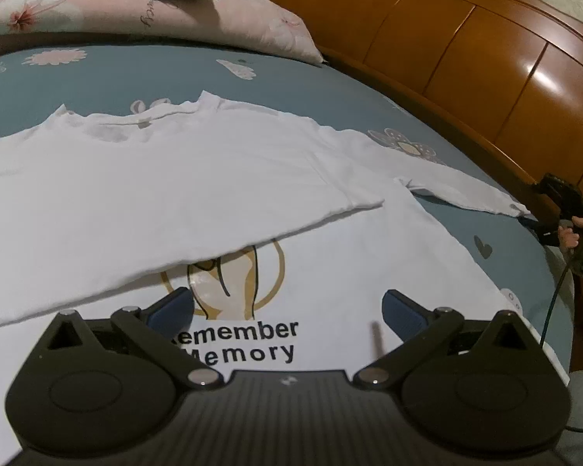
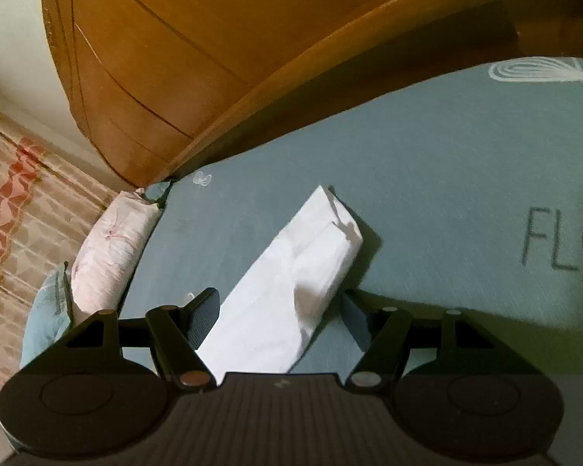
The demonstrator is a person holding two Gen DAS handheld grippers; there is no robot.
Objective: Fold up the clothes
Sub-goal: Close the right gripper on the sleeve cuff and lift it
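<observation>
Right tool point(image 2: 280, 310) hangs open over the outstretched sleeve point(image 2: 291, 272), which runs lengthwise between its jaws. Left tool point(image 1: 287, 306), open too, hovers over the shirt point(image 1: 175, 178).

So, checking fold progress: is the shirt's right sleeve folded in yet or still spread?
Still spread: the right sleeve lies out on the bedsheet, unlike the other side.

White shirt point(image 1: 198, 178) half-folded on blue bedsheet point(image 1: 136, 73), open left gripper point(image 1: 287, 310) jaws seemingly just above.
</observation>
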